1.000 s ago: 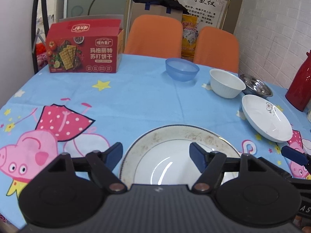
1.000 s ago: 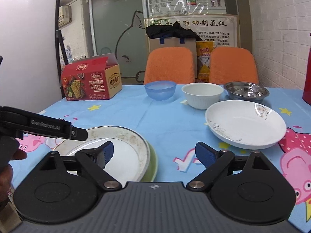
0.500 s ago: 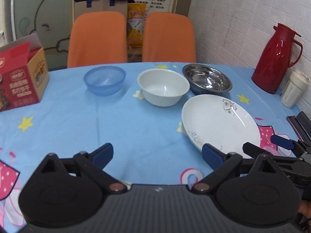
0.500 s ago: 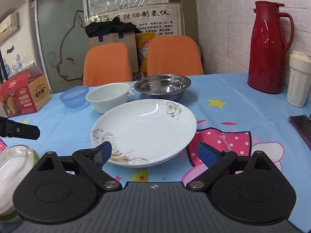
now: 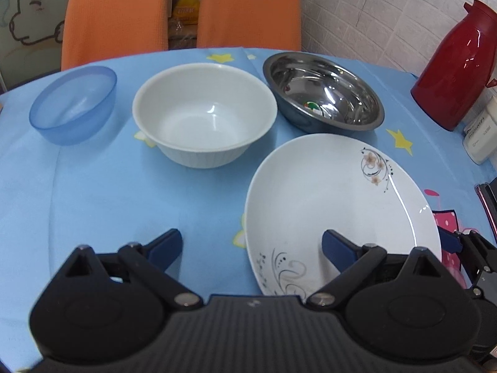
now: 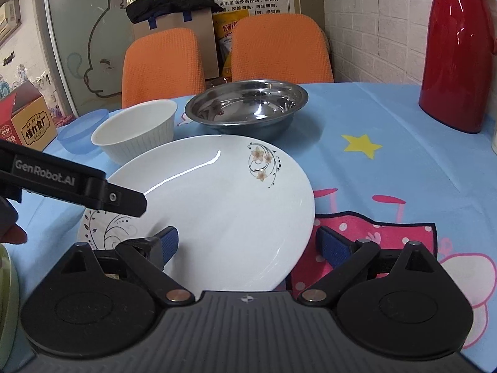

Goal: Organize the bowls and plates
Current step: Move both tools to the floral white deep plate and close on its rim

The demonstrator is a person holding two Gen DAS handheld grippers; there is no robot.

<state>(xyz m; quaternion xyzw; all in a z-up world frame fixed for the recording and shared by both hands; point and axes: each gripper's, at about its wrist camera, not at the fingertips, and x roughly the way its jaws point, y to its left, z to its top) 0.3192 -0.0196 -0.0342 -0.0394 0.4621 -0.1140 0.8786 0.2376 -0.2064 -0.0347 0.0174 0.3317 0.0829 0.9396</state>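
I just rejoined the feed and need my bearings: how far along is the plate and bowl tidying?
Done: hard to say; only the rim of a green dish shows at the left edge. In hand: nothing yet; the left gripper and right gripper are open on either side of the flowered plate. Left: that plate, the white bowl, blue bowl and steel bowl sit separately.

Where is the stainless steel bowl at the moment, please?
The stainless steel bowl stands at the table's far side, right of the white bowl and just behind the flowered plate.
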